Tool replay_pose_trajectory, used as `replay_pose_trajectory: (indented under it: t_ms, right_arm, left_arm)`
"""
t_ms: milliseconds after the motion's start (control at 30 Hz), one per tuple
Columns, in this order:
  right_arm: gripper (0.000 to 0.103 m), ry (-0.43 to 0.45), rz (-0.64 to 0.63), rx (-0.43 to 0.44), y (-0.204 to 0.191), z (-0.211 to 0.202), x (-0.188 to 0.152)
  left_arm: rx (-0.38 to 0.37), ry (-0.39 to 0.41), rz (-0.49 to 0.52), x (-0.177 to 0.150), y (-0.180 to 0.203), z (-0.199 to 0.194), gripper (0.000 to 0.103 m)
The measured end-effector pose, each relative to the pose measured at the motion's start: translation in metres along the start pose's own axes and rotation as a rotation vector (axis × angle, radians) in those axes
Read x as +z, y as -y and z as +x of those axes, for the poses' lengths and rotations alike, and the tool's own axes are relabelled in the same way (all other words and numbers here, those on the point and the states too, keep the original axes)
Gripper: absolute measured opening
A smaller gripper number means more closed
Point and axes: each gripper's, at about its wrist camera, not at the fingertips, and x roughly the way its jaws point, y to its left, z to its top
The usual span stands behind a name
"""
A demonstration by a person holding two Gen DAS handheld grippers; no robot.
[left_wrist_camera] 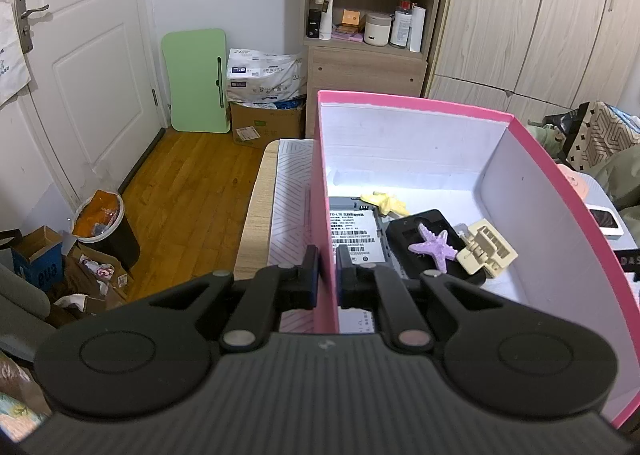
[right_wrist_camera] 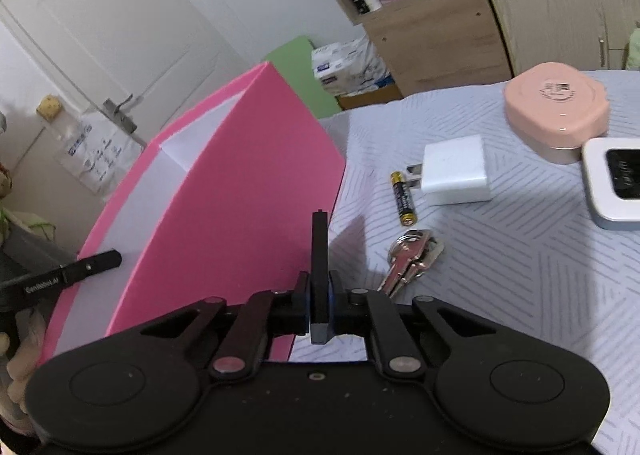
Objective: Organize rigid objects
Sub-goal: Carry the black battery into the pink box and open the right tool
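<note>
My left gripper (left_wrist_camera: 327, 269) is shut on the left wall of the pink box (left_wrist_camera: 322, 191), one finger on each side. Inside the box lie a purple starfish (left_wrist_camera: 436, 245) on a black case (left_wrist_camera: 430, 239), a beige clip (left_wrist_camera: 486, 249), a yellow piece (left_wrist_camera: 384, 202) and a grey labelled device (left_wrist_camera: 354, 233). My right gripper (right_wrist_camera: 319, 295) is shut on a thin flat black object (right_wrist_camera: 319, 255), held edge-up beside the pink box (right_wrist_camera: 240, 191). On the cloth lie keys (right_wrist_camera: 412, 257), a battery (right_wrist_camera: 403, 197) and a white charger (right_wrist_camera: 456, 171).
A pink round-cornered case (right_wrist_camera: 556, 111) and a white device with a dark screen (right_wrist_camera: 616, 183) sit at the table's right. The left gripper's finger (right_wrist_camera: 92, 265) shows at the box's left. A bin (left_wrist_camera: 106, 227) and cardboard boxes (left_wrist_camera: 264, 123) stand on the floor.
</note>
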Motion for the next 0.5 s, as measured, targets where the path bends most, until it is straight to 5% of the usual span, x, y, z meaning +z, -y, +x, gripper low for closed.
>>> replay_pose_trajectory:
  t_ms: [267,500]
  right_arm:
    - [0.011,0.051,0.012,-0.046,-0.007,-0.043,-0.003]
    - [0.011,0.145,-0.078,-0.009,-0.057,-0.097,0.01]
  left_arm:
    - [0.011,0.007,0.009,0.0,0.0,-0.001,0.007]
    - [0.007,0.01,-0.006,0.0,-0.002,-0.002,0.007]
